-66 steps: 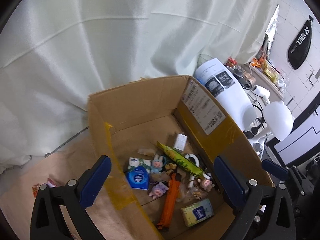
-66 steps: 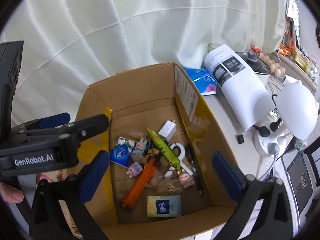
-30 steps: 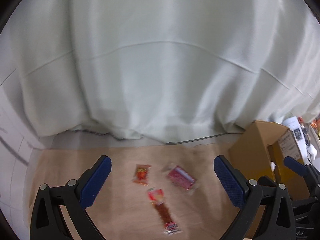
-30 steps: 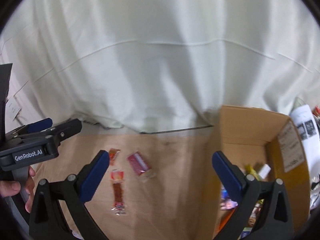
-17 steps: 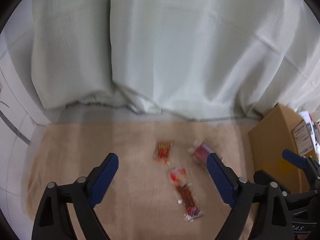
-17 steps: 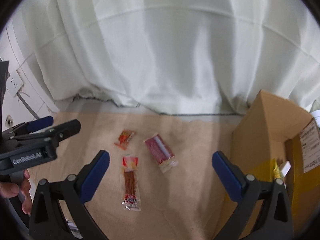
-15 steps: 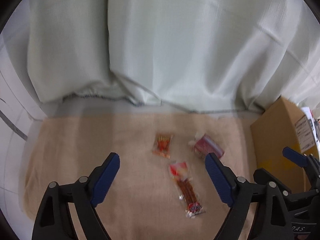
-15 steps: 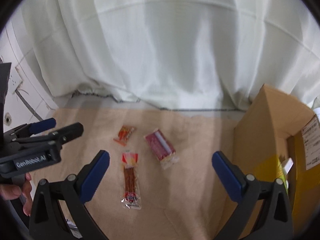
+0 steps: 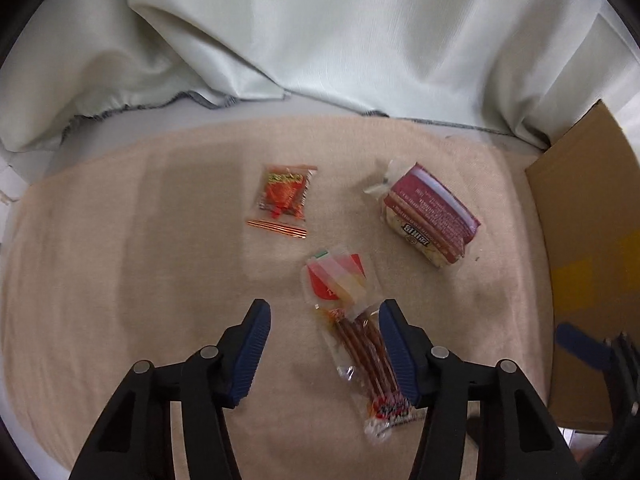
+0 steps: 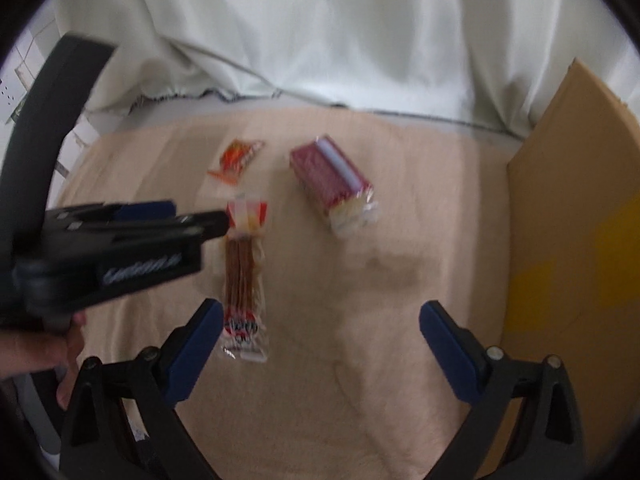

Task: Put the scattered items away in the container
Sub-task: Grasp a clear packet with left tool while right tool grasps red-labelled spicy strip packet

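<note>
A long clear packet of brown snack sticks [image 9: 352, 340] lies on the beige cloth [image 9: 120, 280]. My left gripper [image 9: 324, 312] hangs low over it, pointing steeply down. Its jaws are closing with the packet between them, close to the right pad, and the pads are not pressing on it. A small orange packet [image 9: 284, 196] and a maroon cracker pack [image 9: 430, 216] lie farther back. My right gripper [image 10: 320, 312] stands wide open over bare cloth in front of the maroon cracker pack [image 10: 332, 176], with the stick packet [image 10: 244, 272] by its left finger. The cardboard box [image 10: 580, 200] stands at the right.
A pale curtain [image 9: 340, 40] hangs down to the cloth's far edge. The box wall [image 9: 580, 240] closes off the right side. A hand [image 10: 60, 348] holds the left gripper's handle at the left of the right wrist view.
Both grippers have dropped toward the cloth and tilted further down. The left jaws have narrowed around the stick packet. The box has slid to the right edge of both views.
</note>
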`<state>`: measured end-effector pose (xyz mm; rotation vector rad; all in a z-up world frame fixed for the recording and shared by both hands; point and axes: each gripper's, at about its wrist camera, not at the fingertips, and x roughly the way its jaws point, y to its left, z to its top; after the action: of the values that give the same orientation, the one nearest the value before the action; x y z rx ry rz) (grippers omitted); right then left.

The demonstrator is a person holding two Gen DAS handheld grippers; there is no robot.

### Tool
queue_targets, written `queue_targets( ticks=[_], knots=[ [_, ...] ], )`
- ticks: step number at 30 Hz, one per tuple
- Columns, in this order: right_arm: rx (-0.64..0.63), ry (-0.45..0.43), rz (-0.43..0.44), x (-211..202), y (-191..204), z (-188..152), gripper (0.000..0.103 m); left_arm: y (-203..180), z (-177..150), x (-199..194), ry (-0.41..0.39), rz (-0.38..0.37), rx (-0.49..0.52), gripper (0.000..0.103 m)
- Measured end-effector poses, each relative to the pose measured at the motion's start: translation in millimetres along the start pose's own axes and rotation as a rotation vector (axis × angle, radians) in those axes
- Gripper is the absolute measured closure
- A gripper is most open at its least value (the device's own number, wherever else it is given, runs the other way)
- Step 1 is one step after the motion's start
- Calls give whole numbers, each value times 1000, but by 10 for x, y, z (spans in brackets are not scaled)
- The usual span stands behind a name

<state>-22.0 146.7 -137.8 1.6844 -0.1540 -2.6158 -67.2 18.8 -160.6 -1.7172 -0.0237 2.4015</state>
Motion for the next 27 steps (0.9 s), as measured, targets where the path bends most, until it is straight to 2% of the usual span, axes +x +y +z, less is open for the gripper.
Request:
queue_targets(
  ticks=[2, 9, 10, 13, 14, 20, 27],
  knots=[
    [2, 9, 6, 37, 4, -49, 3, -30, 25, 88, 1, -17, 1, 47],
    [24, 38, 28, 131, -31, -170, 3, -148, 109, 300, 18, -5, 18, 49],
    [18, 41, 30, 135, -21, -175, 3, -171, 118, 338, 24, -3, 26, 60],
    [1, 46, 32, 149, 12, -183, 3, -209, 108, 344, 9, -14, 44, 74],
    [0, 50, 37, 160, 24, -179, 3, -201, 98, 333, 9, -22, 41, 75],
    [-13, 42, 62, 152, 135, -85, 3, -29, 45, 114, 3, -63, 18, 77],
    [-60, 54, 85, 314, 407, 22, 3, 372, -16, -143, -20, -27, -27, 77]
  ],
)
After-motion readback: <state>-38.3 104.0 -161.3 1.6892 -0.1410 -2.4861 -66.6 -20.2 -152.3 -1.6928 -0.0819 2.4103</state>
